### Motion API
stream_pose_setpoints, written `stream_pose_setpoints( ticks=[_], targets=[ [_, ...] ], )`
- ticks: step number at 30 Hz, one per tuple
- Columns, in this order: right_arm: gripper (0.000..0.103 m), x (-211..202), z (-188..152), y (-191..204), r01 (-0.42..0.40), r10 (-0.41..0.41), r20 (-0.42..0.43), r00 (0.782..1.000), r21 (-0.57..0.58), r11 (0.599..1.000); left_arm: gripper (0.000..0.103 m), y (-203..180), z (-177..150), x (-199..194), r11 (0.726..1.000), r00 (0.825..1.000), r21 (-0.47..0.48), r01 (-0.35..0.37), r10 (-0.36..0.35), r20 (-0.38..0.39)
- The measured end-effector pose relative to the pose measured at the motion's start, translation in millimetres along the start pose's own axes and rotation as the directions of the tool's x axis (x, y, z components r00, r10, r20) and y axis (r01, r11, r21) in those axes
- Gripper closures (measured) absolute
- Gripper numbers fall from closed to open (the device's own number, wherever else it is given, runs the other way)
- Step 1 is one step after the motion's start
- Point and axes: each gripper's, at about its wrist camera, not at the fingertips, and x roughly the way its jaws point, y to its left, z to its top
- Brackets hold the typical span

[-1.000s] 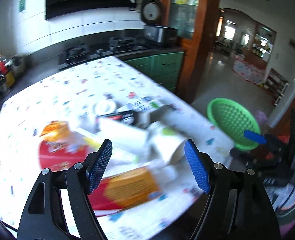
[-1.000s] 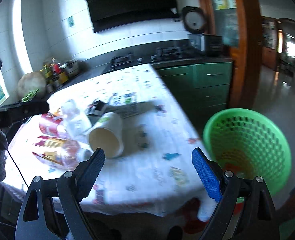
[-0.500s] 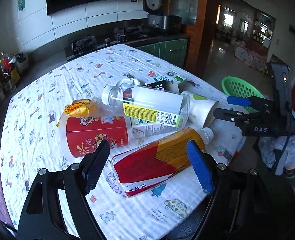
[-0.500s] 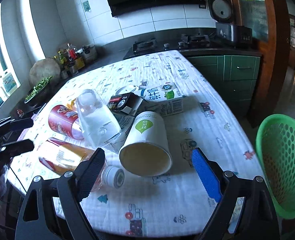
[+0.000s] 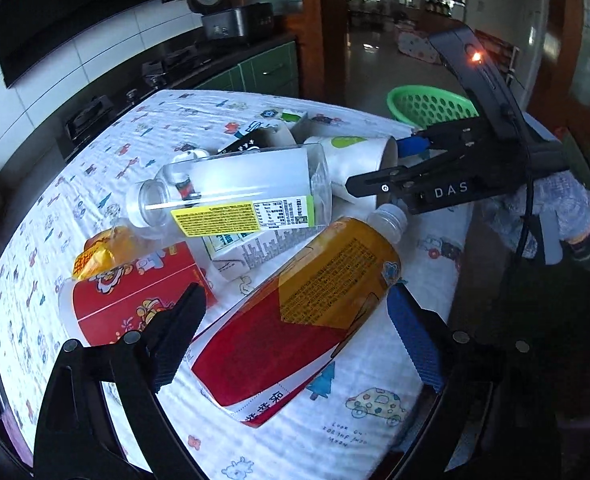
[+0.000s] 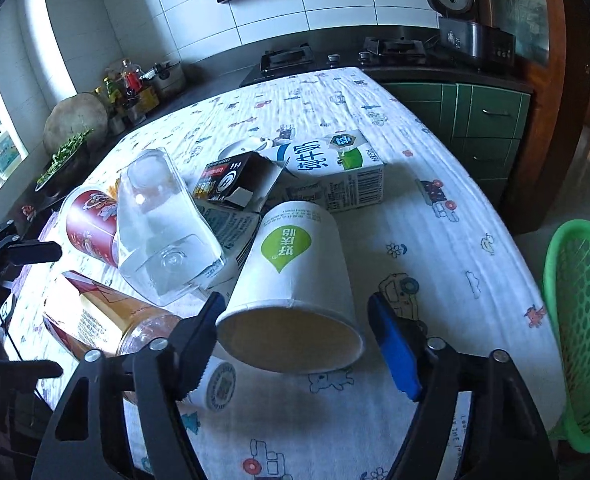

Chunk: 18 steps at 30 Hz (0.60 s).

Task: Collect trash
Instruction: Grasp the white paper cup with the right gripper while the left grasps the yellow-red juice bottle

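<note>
Both hands are in the reaching step. The left gripper (image 5: pixel 295 332) has just opened its jaws around the orange bottle (image 5: pixel 295 300) lying near the counter's (image 6: pixel 435 208) edge. The right gripper (image 6: pixel 295 336) has been closing its jaws around the paper cup (image 6: pixel 295 280), seemingly not yet pressing. Next, clamp, then carry to the green basket (image 6: pixel 583 320) on the right.

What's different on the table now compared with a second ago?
Both tools have come down close over the trash. The left tool has just been opening and now straddles the orange bottle, not yet gripping it. The right tool has just been closing around the paper cup; its left pad seems to touch the rim, the right one is apart. The trash pile and green basket lie as before.
</note>
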Motion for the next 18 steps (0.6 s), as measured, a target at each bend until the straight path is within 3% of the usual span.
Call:
stream_pose_setpoints(
  ticks=[7,12,18],
  targets=[
    [0.041,-13,-6,-1,0.013,-0.012,0.028,1.0,-0.014,1.0,0.012,3,2,14,0.993,0.999,0.112,0.037,-0.032,-0.042],
    [0.042,-28,-10,-3,0.017,-0.016,0.057,0.998,-0.017,1.0,0.011,2,4,24,0.981,0.99,0.157,0.119,-0.105,-0.092],
    [0.042,-45,-20,-4,0.025,-0.023,0.075,0.997,-0.026,0.999,0.012,-1,0,39,0.969,0.982,0.202,0.142,-0.113,-0.15]
  ],
)
